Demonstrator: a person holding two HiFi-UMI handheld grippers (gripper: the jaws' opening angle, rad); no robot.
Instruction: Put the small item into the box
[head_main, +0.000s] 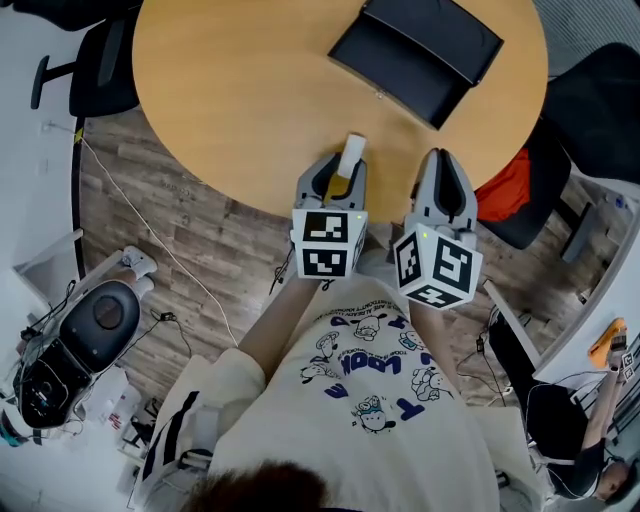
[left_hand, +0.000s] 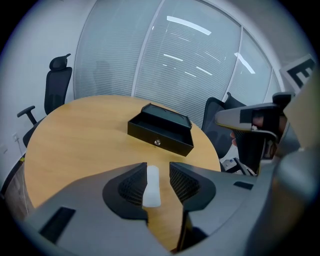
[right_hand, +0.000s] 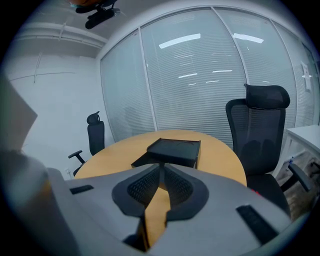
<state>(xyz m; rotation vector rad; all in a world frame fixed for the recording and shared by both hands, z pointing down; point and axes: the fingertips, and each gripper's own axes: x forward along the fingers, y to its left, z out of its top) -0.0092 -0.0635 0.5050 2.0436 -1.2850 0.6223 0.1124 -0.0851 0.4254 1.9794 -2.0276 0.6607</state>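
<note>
Now left claw (left_hand: 159, 170) released, small white item (left_hand: 151, 187) between jaws (box (left_hand: 161, 132) beyond); right claw (right_hand: 161, 169) clenched, empty.

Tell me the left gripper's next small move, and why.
Probably close the left gripper on the white item: it sits between the parted jaws, against one pad with a gap at the other, so nothing grips it yet. The open black box waits farther across the table.

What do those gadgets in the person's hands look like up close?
Both the left gripper and right gripper are grey plastic shells tapering to two fingers lined with black ribbing. Each carries a white cube printed with black square markers. The person wears a cream T-shirt with blue cartoon print.
</note>
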